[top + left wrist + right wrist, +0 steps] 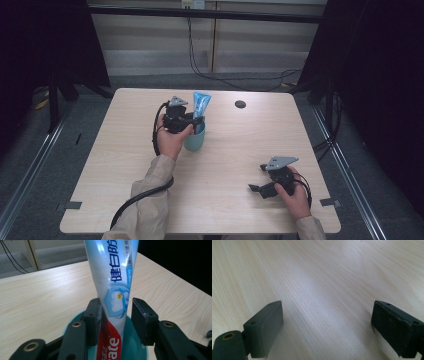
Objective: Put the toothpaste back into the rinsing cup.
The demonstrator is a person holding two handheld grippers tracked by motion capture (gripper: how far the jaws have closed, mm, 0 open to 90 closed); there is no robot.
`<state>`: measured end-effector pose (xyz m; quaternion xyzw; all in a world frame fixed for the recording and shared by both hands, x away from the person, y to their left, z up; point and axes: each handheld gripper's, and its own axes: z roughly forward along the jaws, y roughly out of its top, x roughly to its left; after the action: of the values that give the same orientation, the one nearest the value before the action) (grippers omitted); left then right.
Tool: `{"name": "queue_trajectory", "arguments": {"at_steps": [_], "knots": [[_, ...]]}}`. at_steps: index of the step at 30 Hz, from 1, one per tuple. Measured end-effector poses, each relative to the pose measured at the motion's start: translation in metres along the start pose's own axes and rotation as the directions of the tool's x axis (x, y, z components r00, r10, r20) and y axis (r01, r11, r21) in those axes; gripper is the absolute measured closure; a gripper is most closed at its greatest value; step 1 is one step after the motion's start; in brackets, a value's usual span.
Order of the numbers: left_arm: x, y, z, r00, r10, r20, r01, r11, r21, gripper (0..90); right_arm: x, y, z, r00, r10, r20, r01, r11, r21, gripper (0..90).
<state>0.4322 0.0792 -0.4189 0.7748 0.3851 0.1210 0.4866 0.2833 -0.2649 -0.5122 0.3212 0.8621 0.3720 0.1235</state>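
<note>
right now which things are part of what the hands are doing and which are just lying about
In use:
- toothpaste tube, standing in the cup, left claw around it with a gap at one pad
- teal cup
- left claw

Not in use:
- right claw, open above bare table
- dark round spot on the table's far side

Your high view looks forward and down over the whole table (235, 145), the left gripper view sits close behind the toothpaste tube (112, 290) in the teal cup (132, 345), which the high view shares, and the right gripper view skims bare tabletop, low.
</note>
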Motion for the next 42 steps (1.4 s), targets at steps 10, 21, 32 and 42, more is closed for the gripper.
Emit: {"name": "queue_trajectory", "arguments": {"at_steps": [10, 21, 32, 42], "knots": [[0.0032, -0.0002, 0.0009, 1.0, -0.005, 0.007, 0.005, 0.9988, 0.049, 44.9, 0.0001, 0.0002, 0.0002, 1.0, 0.0, 0.0, 0.0, 1.0, 0.0, 10.2], [0.0033, 0.0033, -0.0008, 0.9999, 0.002, -0.01, -0.001, 0.9982, 0.06, 33.5, 0.0001, 0.0001, 0.0002, 1.0, 0.0, 0.0, 0.0, 1.0, 0.0, 10.2], [0.0051, 0.0057, -0.0049, 0.9998, -0.001, -0.019, 0.002, 0.9981, 0.061, 22.0, 0.0002, 0.0001, 0.0002, 1.0, 0.001, 0.0, -0.001, 1.0, 0.0, 10.2], [0.0075, 0.0061, -0.008, 0.9997, 0.002, -0.024, 0.0, 0.9975, 0.071, 15.4, 0.0002, 0.0002, 0.0002, 1.0, 0.001, 0.0, -0.001, 1.0, 0.0, 10.2]]}}
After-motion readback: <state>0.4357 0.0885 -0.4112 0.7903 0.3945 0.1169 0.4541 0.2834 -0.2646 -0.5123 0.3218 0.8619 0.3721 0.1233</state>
